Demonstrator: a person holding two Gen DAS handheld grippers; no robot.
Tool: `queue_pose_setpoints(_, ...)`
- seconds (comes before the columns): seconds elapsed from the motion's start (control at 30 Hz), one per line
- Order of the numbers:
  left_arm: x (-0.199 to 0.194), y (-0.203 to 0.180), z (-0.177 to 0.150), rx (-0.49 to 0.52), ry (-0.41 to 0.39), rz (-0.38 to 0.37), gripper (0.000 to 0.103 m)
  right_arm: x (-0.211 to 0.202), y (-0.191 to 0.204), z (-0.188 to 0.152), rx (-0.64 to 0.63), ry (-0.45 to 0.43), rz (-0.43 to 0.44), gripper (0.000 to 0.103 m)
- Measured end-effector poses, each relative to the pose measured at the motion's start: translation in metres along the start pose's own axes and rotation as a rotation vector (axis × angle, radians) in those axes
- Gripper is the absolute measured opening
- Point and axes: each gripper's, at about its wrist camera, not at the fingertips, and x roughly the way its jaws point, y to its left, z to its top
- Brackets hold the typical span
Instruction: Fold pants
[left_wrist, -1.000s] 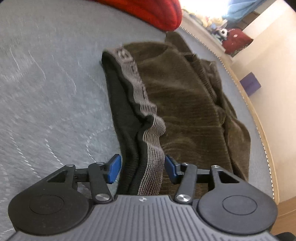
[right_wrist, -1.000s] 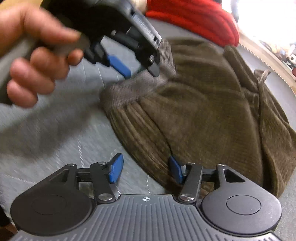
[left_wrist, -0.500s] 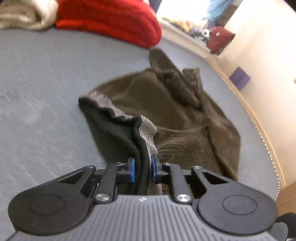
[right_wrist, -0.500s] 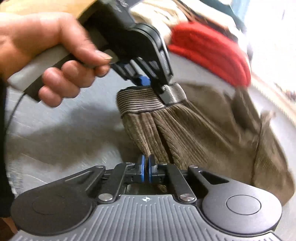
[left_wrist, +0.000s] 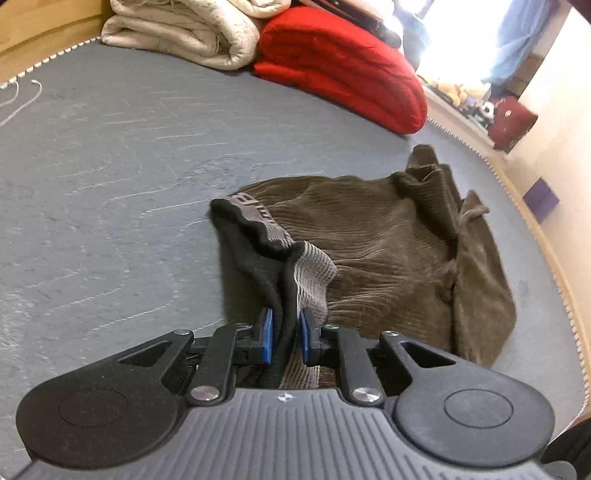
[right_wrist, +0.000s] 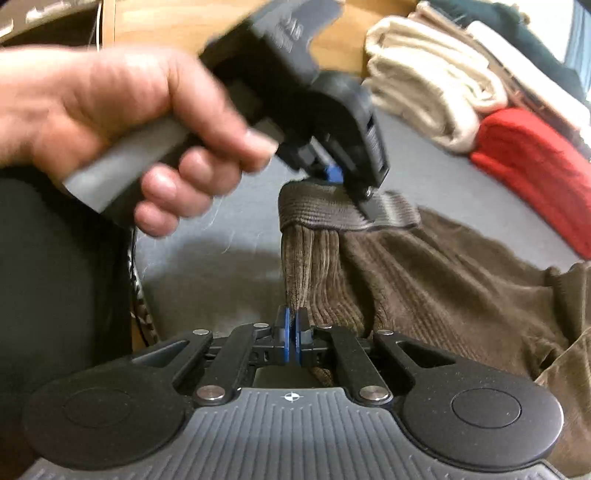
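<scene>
Overhead, both claws tilt downward: left claw (left_wrist: 284, 336) and right claw (right_wrist: 292, 339) clamp the pants (left_wrist: 388, 251).

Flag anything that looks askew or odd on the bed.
The brown corduroy pants lie bunched and wrinkled, not flat, with the waistband twisted so the dark lining shows. Both tools, left and right, pinch them. Nothing looks spilled or damaged.
</scene>
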Motion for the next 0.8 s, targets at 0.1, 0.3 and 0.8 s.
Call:
queue_pose_setpoints(0.1, -0.007, 0.001, 0.004, -0.029, -0.053, 0.050, 0.028, 0.015, -0.001, 0.001, 0.059, 0.088, -0.015, 0.005)
queue_pose_setpoints(0.3, 0.003, -0.029, 0.009, 0.013, -0.103, 0.030, 0.034, -0.038, -0.048, -0.011, 0.141, 0.017, -0.037, 0.029)
queue_pose_setpoints(0.8, 0.116, -0.131, -0.038, 0.379, 0.299, 0.027, 0.023, -0.123, -0.261, -0.109, 0.737, -0.096, -0.365, 0.031)
